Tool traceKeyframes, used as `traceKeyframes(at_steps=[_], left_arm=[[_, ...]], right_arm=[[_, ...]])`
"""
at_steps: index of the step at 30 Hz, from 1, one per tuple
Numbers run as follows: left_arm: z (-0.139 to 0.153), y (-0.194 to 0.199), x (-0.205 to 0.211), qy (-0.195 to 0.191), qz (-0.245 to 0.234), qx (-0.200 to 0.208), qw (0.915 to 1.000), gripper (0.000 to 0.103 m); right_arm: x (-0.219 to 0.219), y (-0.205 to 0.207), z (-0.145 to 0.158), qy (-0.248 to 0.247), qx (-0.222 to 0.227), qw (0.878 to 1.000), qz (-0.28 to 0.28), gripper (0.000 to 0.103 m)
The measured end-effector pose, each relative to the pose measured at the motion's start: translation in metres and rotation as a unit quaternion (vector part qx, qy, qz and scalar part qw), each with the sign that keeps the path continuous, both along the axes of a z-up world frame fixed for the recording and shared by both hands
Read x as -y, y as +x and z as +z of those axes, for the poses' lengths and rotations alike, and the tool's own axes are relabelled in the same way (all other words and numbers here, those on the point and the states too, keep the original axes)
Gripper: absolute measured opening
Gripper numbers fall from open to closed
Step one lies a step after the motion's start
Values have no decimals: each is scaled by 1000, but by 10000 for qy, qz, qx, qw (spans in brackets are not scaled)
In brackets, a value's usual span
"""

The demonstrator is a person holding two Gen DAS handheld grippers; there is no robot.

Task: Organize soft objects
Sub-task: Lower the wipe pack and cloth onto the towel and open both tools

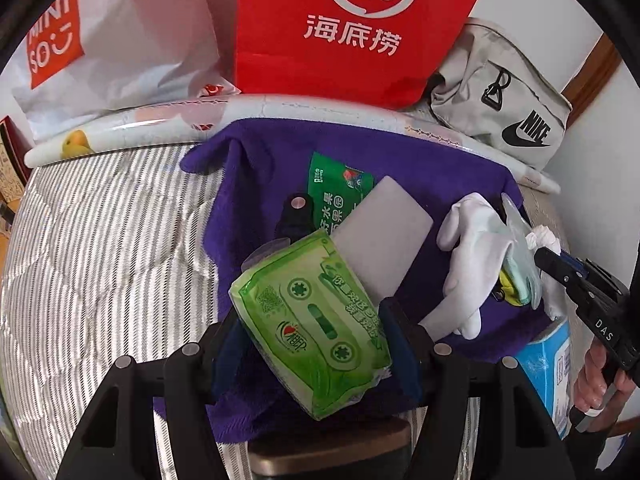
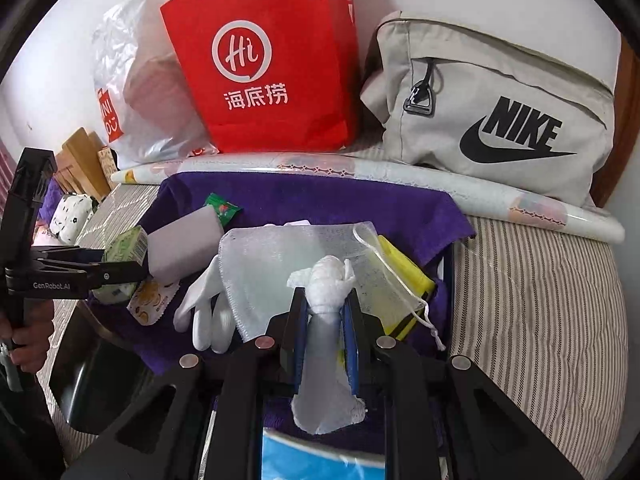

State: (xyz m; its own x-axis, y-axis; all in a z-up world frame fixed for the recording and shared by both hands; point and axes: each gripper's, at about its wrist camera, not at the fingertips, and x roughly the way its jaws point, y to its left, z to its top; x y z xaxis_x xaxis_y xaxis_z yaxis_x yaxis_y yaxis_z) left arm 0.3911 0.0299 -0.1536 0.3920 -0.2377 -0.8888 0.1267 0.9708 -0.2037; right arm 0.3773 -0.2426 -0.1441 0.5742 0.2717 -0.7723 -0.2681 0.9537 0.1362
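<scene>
I had the left gripper (image 1: 316,320) clamped on the green tissue pack (image 1: 316,340) at lower centre and the right gripper (image 2: 326,312) pinching a white wad (image 2: 326,280) over the purple towel (image 2: 320,200); next, I judged, each needed setting down.

The left gripper (image 1: 316,344) clamps a green tissue pack (image 1: 316,340) above a purple towel (image 1: 400,152), beside a grey sponge (image 1: 384,236) and what appears to be a white glove (image 1: 472,248).
</scene>
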Motion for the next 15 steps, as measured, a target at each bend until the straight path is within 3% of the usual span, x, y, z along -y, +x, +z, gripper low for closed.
traceKeyframes(at_steps=[15], left_arm=[[-8,9,10,82,-185,53,9998,65]], right_arm=[[-13,14,-7,-75,-82,9998,190,19]])
